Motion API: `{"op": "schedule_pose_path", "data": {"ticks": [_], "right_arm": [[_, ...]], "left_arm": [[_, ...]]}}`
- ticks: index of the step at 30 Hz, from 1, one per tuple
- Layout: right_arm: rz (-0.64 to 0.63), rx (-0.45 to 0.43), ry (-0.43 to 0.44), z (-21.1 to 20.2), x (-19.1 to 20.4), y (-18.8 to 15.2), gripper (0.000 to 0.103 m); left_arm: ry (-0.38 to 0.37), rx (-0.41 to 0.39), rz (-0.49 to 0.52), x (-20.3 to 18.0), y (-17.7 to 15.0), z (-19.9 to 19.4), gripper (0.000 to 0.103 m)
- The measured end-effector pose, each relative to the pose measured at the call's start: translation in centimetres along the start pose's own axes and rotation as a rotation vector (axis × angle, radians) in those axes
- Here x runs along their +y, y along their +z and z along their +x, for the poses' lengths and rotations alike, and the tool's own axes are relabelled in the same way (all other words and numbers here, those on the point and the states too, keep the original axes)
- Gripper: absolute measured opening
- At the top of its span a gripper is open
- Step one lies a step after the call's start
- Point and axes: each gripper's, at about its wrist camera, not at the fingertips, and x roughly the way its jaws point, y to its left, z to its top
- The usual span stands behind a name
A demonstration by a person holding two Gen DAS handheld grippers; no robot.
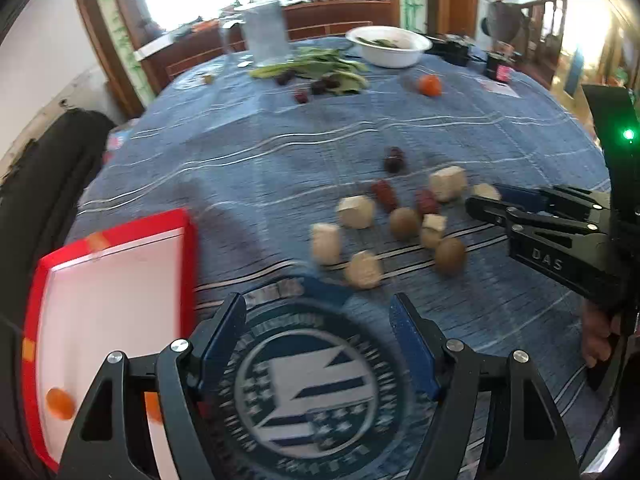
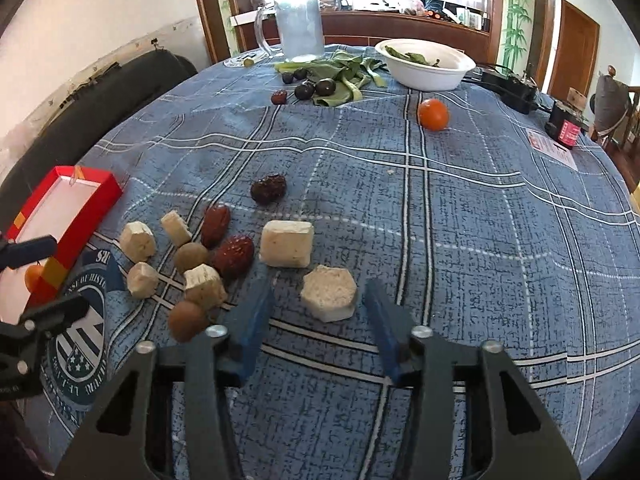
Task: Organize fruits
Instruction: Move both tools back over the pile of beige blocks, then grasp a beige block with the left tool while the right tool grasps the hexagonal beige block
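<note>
Cloth: blue checked tablecloth [image 2: 460, 240] lies rumpled; round fruit could roll off if nudged.
Tray: red-rimmed white tray [image 2: 76, 204] sits at nine o'clock, one small orange fruit [image 1: 60, 402] already in it.
Right gripper [image 2: 320, 320]: jaws spread either side of the pale hexagonal fruit chunk [image 2: 329, 294], not pressing; an off-centre squeeze might squirt it away.
Left gripper [image 1: 320, 320]: spread, empty.
Neighbours: brown round longans [image 2: 188, 320] at nine o'clock risk being bumped.
</note>
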Motion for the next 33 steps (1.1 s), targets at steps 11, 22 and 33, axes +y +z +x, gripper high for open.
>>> {"op": "schedule_pose_path", "data": {"ticks": [11, 22, 33], "right_arm": [[0.056, 0.016, 0.010, -0.6, -1.4, -0.2, 0.030], [0.082, 0.015, 0.015, -0.8, -1.5, -0.3, 0.030], [0.083, -0.047, 0.012, -1.3, -1.6, -0.2, 0.030]], "left_arm": [[-0.015, 0.053, -0.030, -1.1, 1.4, 3.4, 0.047], [-0.036, 0.012, -0.038, -1.4, 1.4, 3.5, 0.022], [0.055, -0.056, -0.010, -1.5, 0.5, 1.4, 0.022]]}}
